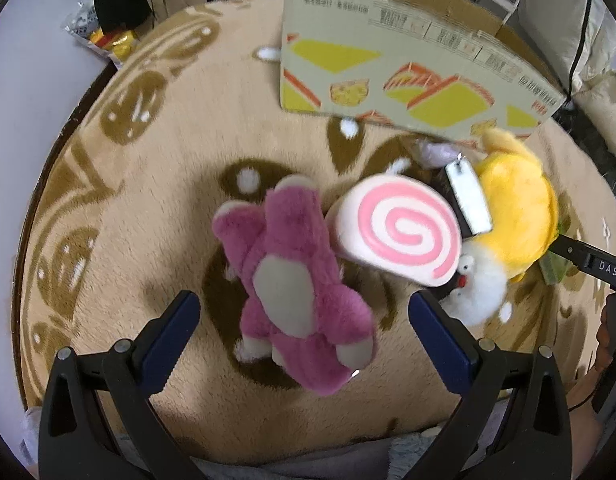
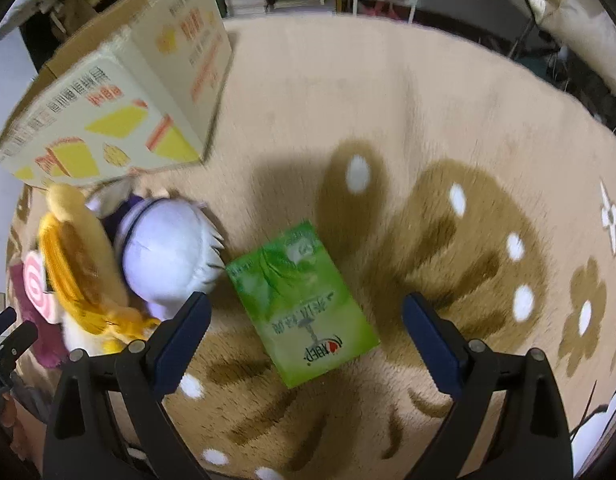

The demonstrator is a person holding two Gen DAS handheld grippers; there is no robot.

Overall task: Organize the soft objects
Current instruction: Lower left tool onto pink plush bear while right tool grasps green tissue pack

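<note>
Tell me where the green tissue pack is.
In the right wrist view, the green tissue pack lies on the rug, right of the white plush.

The rug (image 1: 156,248) is deep, matt fleece. The pink bear (image 1: 292,280) is shaggy plush; the swirl cushion (image 1: 400,230) is smoother cloth. The box (image 1: 388,68) is printed matt cardboard. The green tissue pack (image 2: 302,304) wears glossy plastic film — each tool (image 2: 306,334) is matt black plastic.
</note>
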